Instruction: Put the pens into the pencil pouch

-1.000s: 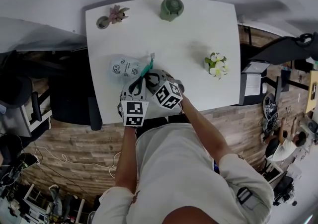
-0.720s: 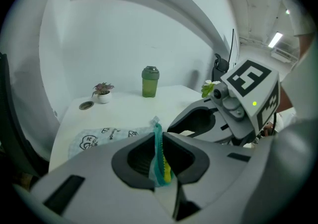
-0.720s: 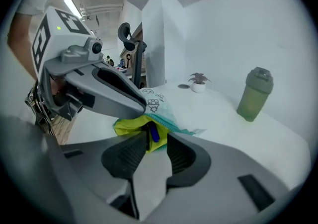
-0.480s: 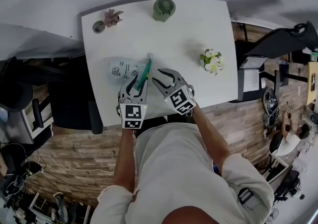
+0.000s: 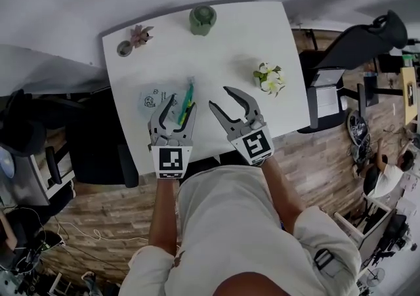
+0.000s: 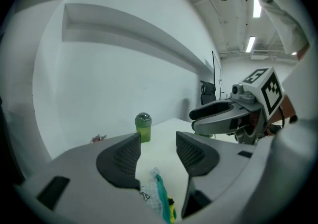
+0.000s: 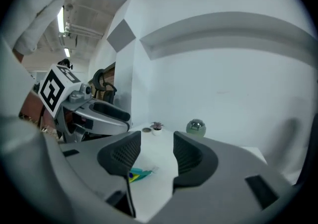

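Note:
The pencil pouch [image 5: 157, 100] lies on the white table [image 5: 236, 45], pale and see-through, with a green zip edge [image 5: 187, 96]. In the left gripper view the pouch [image 6: 155, 195] lies below the jaws, something yellow showing at its near end. The right gripper view has the pouch [image 7: 137, 174] low between its jaws, far off. My left gripper [image 5: 182, 102] hangs above the pouch's right end, its jaws just opened and nothing between them. My right gripper [image 5: 220, 96] is to the right of the pouch, jaws also just opened and empty.
A green jar [image 5: 203, 20] stands at the table's far edge, a small potted plant [image 5: 134, 37] at the far left corner, and white flowers [image 5: 268, 79] near the right edge. Black chairs flank the table on both sides.
Both grippers have risen off the pouch and drawn apart, and their jaws have opened. The pouch, held a second ago, now lies free on the table.

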